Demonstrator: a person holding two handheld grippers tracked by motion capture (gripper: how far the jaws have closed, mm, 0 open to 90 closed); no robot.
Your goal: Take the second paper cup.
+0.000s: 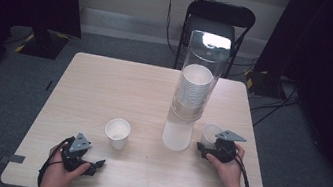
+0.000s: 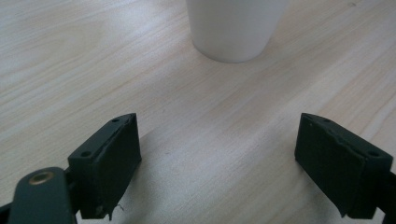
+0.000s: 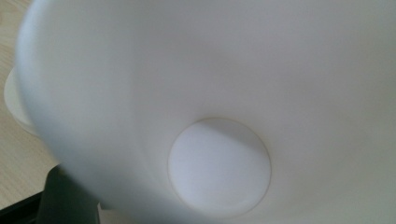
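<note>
The wooden table (image 1: 104, 89) carries everything here. Beyond the two grippers, a little to the left of the right one and well off to the right of the left one, stands a tall clear tube (image 1: 196, 78) with a stack of paper cups (image 1: 193, 90) inside it, raised above the tube's frosted base.

The right gripper (image 1: 210, 148) lies near the right edge of the table, held by the person's right hand (image 1: 226, 166), its grey three-cornered plate on top. A white paper cup (image 1: 209, 130) stands right at its jaws, just to the right of the tube's base. In the right gripper view the camera looks straight into that cup (image 3: 219, 172), down to its round bottom, with one dark jaw showing beside the cup's wall at the lower left. The cup seems to sit between the jaws, but whether the pads press on it or stand slightly off it I cannot tell, because the cup blocks the view of them.

The left gripper (image 1: 101, 164) rests low over the table's near left part, in the person's left hand (image 1: 61, 170). Its jaws stand wide apart with nothing but bare wood between them (image 2: 217, 158). A second white paper cup (image 1: 117, 133) stands upright ahead of those jaws, apart from them; its lower wall (image 2: 233, 28) shows in the left gripper view.
</note>
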